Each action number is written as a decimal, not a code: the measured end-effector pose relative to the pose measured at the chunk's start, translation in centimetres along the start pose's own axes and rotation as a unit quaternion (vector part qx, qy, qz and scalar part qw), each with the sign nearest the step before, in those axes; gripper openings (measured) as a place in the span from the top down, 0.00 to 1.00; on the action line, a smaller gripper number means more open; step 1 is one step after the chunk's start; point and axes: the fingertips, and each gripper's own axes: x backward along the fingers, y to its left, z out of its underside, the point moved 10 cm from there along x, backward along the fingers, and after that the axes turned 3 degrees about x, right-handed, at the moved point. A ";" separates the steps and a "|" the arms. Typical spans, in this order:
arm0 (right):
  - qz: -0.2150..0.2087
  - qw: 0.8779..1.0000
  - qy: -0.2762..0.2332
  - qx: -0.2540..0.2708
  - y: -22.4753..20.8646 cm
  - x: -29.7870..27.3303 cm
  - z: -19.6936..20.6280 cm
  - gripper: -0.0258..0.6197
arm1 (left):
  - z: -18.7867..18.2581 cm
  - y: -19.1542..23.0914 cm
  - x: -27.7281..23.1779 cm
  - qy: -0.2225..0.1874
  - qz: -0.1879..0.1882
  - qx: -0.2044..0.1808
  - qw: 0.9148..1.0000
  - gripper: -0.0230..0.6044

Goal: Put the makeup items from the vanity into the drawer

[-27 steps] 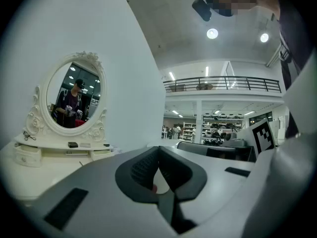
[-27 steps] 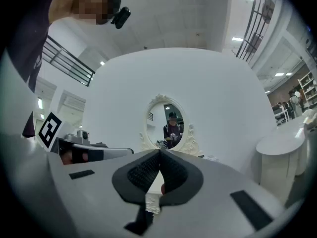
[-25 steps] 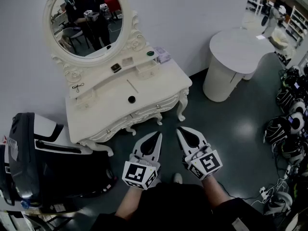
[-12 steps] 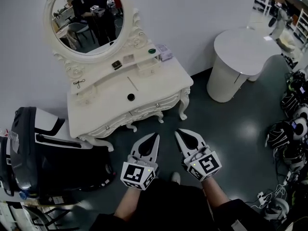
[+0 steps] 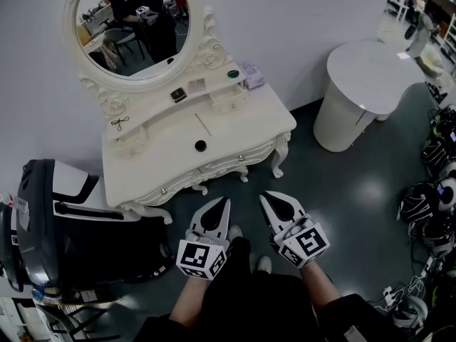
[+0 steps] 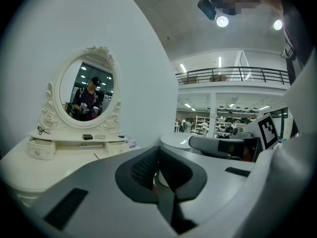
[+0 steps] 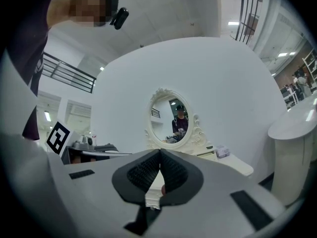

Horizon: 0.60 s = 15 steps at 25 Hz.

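The white vanity (image 5: 235, 123) stands against the wall under its oval mirror (image 5: 135, 20). On its top lie a small black round item (image 5: 200, 146) and a thin stick (image 5: 204, 125). The shelf holds a dark compact (image 5: 178, 95), a green round item (image 5: 233, 73), a pale box (image 5: 251, 75) and a small black tool (image 5: 119, 124). The drawers (image 5: 214, 169) look closed. My left gripper (image 5: 226, 200) and right gripper (image 5: 263, 196) hang side by side in front of the vanity, well short of it. Both are shut and empty. The vanity (image 6: 59, 157) also shows ahead of the left gripper (image 6: 158, 148), and the mirror (image 7: 173, 118) beyond the right gripper (image 7: 159, 151).
A round white pedestal table (image 5: 370, 77) stands to the vanity's right. A black and white case (image 5: 57, 219) sits on the floor at the left, close to the vanity's corner. Headsets and cables (image 5: 427, 198) lie along the right edge. Dark floor lies between me and the vanity.
The vanity has shifted a little right and lower in the head view. Both grippers have sunk slightly and stay shut, side by side.
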 end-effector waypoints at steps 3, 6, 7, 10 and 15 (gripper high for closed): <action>0.005 1.000 0.004 -0.004 -0.6 -2.2 0.4 0.92 | 0.0 2.4 -1.2 0.006 0.002 0.002 1.000 0.94; 0.010 1.000 0.008 -0.009 -1.2 -4.7 0.7 0.92 | 0.0 4.8 -2.7 0.013 0.006 0.002 1.000 0.94; 0.013 1.000 0.009 -0.012 -1.4 -5.6 0.7 0.92 | -0.1 5.6 -3.1 0.015 0.008 0.001 1.000 0.94; 0.021 0.999 0.015 -0.018 -1.7 -8.1 0.6 0.92 | -0.5 8.0 -4.2 0.025 0.013 -0.002 1.000 0.94; 0.033 0.999 0.023 -0.027 -1.8 -12.0 0.7 0.92 | -1.3 12.4 -5.2 0.031 0.014 0.007 0.999 0.94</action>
